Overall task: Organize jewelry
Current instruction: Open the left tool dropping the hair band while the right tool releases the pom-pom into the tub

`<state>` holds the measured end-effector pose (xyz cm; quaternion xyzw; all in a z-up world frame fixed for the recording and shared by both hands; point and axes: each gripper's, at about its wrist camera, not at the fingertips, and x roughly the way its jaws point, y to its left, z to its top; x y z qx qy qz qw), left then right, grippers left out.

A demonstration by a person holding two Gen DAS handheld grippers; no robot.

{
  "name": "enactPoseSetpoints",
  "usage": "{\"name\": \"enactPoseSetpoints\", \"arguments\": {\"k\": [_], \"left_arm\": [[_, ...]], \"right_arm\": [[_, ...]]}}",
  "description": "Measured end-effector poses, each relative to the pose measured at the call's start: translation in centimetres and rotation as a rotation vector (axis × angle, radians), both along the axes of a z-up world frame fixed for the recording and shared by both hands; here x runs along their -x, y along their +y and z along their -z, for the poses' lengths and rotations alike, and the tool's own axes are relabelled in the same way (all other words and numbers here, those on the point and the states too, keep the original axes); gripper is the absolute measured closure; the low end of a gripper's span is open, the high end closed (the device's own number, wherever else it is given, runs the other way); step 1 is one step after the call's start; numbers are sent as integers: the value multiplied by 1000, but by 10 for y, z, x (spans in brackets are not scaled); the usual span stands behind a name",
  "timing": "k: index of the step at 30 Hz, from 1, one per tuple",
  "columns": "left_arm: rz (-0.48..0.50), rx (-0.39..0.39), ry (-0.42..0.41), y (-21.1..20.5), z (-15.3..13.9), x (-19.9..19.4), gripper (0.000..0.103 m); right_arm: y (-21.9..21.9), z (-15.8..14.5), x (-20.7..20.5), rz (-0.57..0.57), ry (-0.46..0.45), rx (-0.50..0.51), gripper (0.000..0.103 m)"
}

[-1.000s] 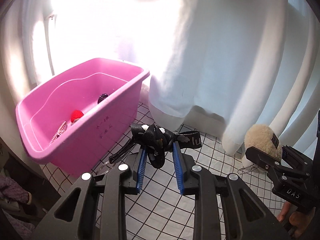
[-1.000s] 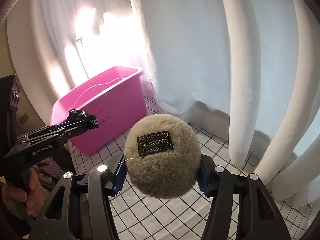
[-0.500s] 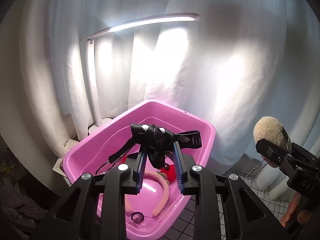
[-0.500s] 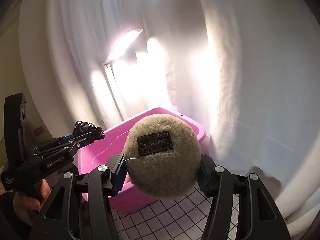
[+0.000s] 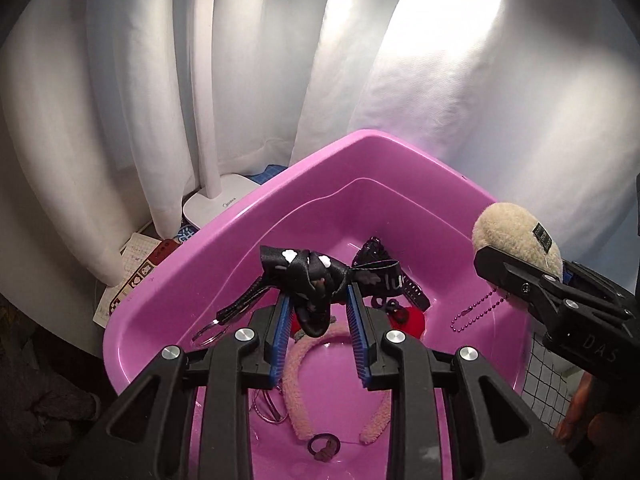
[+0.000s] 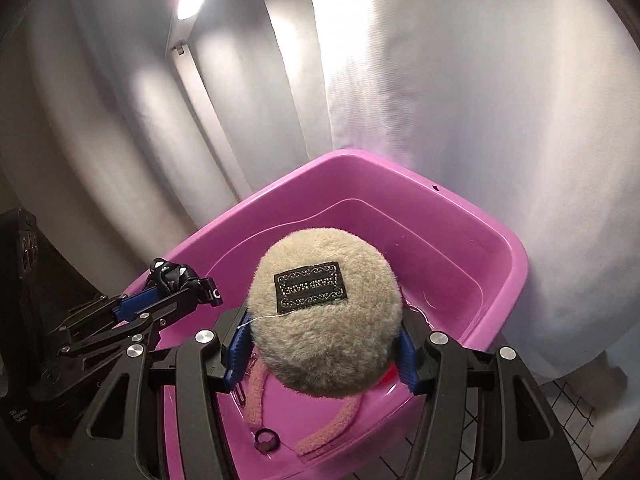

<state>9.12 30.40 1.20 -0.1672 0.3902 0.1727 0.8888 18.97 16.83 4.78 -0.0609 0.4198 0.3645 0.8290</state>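
Both grippers hang over the pink bin (image 5: 168,292), each loaded. The left gripper (image 5: 316,312) has its jaws closed on a black ribbon bow (image 5: 308,276); the right gripper (image 6: 324,344) clamps a beige plush pom-pom (image 6: 324,320) with a bead chain (image 5: 478,312). A pink headband (image 5: 336,380) and small pieces already lie inside. The drop-off appears at hand: next, each pair of jaws must open to release above the bin's floor.

Both wrist views down into bin (image 5: 224,248)
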Motion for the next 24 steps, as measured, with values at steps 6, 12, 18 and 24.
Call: {"name": "enactPoseSetpoints", "arguments": {"k": [6, 12, 18, 24], "left_arm": [[5, 26, 38, 10, 10, -7, 71], [-10, 27, 89, 16, 14, -10, 47], [-37, 6, 98, 18, 8, -4, 10], [-38, -8, 114, 13, 7, -3, 9]], "right_arm": [[17, 15, -9, 17, 27, 62, 47], [29, 21, -19, 48, 29, 123, 39], [21, 20, -25, 96, 41, 130, 33], [16, 18, -16, 100, 28, 124, 33]]}}
